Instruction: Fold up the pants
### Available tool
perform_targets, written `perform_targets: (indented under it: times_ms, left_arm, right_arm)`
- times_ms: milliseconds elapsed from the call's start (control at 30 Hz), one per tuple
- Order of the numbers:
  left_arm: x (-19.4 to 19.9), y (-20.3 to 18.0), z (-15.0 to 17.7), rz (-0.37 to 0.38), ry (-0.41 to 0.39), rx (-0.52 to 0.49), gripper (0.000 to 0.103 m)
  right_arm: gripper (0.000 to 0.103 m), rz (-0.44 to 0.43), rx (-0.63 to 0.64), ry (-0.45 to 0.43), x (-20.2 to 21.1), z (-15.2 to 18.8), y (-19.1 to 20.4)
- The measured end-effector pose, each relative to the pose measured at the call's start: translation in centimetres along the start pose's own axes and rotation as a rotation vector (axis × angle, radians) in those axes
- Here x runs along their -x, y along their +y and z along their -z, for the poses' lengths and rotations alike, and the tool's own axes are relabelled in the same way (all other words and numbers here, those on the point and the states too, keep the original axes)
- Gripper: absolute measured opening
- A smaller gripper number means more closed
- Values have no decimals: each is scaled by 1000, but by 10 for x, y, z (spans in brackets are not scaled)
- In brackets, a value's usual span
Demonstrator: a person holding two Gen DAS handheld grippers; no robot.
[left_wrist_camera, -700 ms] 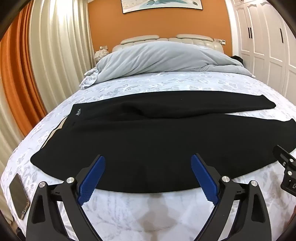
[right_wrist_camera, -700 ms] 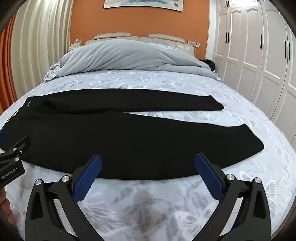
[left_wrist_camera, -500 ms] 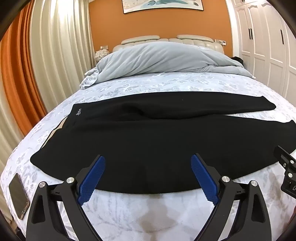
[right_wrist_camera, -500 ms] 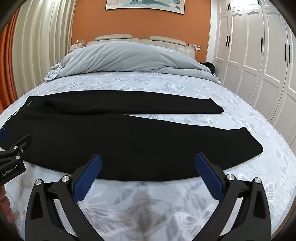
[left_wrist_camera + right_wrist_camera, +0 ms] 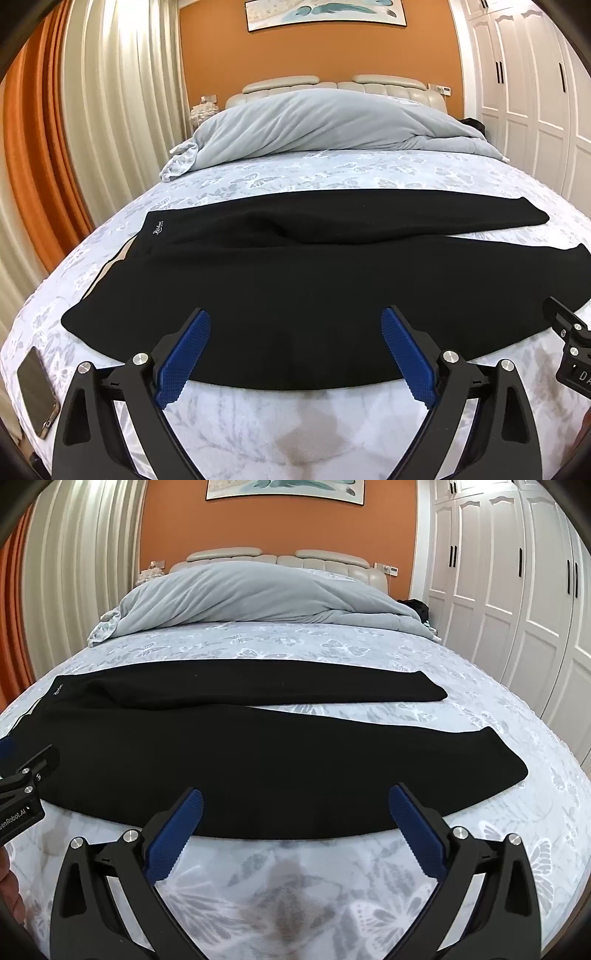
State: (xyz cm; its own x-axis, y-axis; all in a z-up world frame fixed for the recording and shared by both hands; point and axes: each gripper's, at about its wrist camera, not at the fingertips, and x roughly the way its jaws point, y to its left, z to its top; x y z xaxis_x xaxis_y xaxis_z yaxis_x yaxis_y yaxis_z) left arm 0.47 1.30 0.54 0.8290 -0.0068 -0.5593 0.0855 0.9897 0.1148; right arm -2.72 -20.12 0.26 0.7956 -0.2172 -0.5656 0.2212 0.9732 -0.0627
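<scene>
Black pants (image 5: 295,280) lie flat across the bed, waistband at the left, both legs running right and spread apart in a narrow V; they also show in the right wrist view (image 5: 229,753). My left gripper (image 5: 295,332) is open and empty, hovering over the near edge of the near leg. My right gripper (image 5: 295,812) is open and empty, over the near leg's edge further toward the cuff (image 5: 251,764). Each gripper's body shows at the edge of the other's view.
The bed (image 5: 332,170) has a pale butterfly-print sheet. A grey duvet (image 5: 325,122) is piled at the headboard. A phone (image 5: 37,391) lies at the bed's near left corner. Curtains hang at the left, white wardrobes (image 5: 517,590) stand at the right.
Both grippers have tilted slightly, so the pants sit a little lower in both views. Both stay open. The pants have not moved.
</scene>
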Motion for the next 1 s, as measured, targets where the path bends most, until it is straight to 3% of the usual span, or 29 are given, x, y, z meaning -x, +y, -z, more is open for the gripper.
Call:
perform_targets:
  times_ms: [1000]
  left_arm:
    - [0,2,-1,5,-7,4,91]
  right_arm:
    - [98,-6,3,5,-3,1,1]
